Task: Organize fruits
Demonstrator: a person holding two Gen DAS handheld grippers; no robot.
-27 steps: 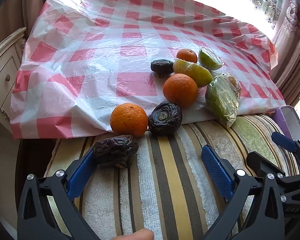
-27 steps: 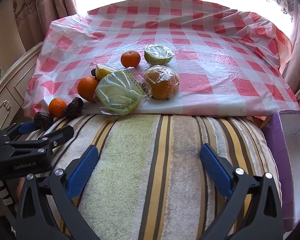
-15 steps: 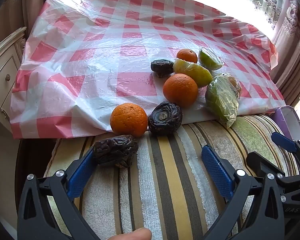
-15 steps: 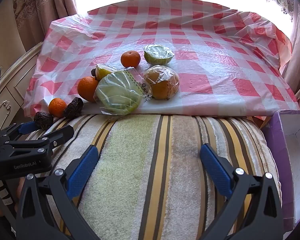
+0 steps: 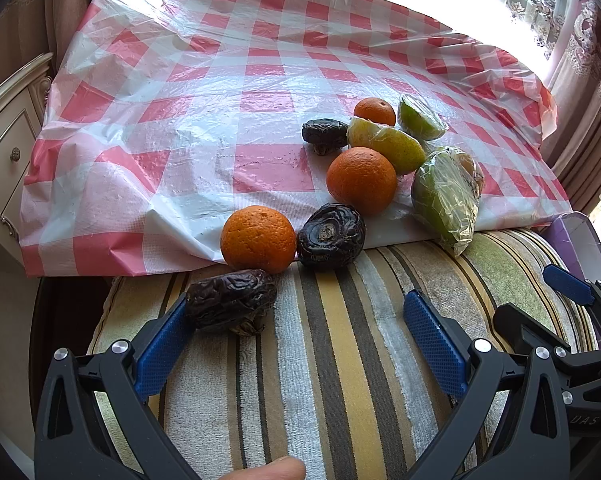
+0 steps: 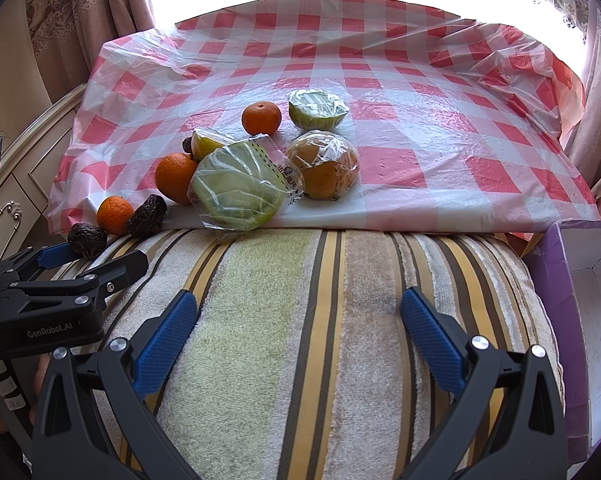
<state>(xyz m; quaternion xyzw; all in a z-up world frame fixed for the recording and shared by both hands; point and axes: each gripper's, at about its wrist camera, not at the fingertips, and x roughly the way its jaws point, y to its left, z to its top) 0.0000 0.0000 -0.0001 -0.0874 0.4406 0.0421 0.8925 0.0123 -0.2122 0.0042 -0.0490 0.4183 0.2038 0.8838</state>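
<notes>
Fruit lies at the near edge of a red-checked plastic cloth (image 5: 204, 92): three oranges, the nearest (image 5: 258, 239) beside a dark dried fruit (image 5: 331, 236), a cut pear (image 5: 384, 145), and wrapped green fruit (image 5: 446, 194). A wrinkled date (image 5: 231, 301) lies on the striped towel (image 5: 340, 360), touching my left gripper's left fingertip. My left gripper (image 5: 300, 332) is open and empty. My right gripper (image 6: 298, 334) is open and empty above the towel, well short of the wrapped green fruit (image 6: 238, 192) and wrapped brown fruit (image 6: 324, 168). The left gripper shows in the right wrist view (image 6: 64, 264).
A purple-edged white box (image 6: 580, 308) stands at the right of the towel. A cream cabinet with drawers (image 5: 4, 148) stands left. Curtains and a bright window are behind. A thumb tip (image 5: 272, 470) shows at the bottom of the left wrist view.
</notes>
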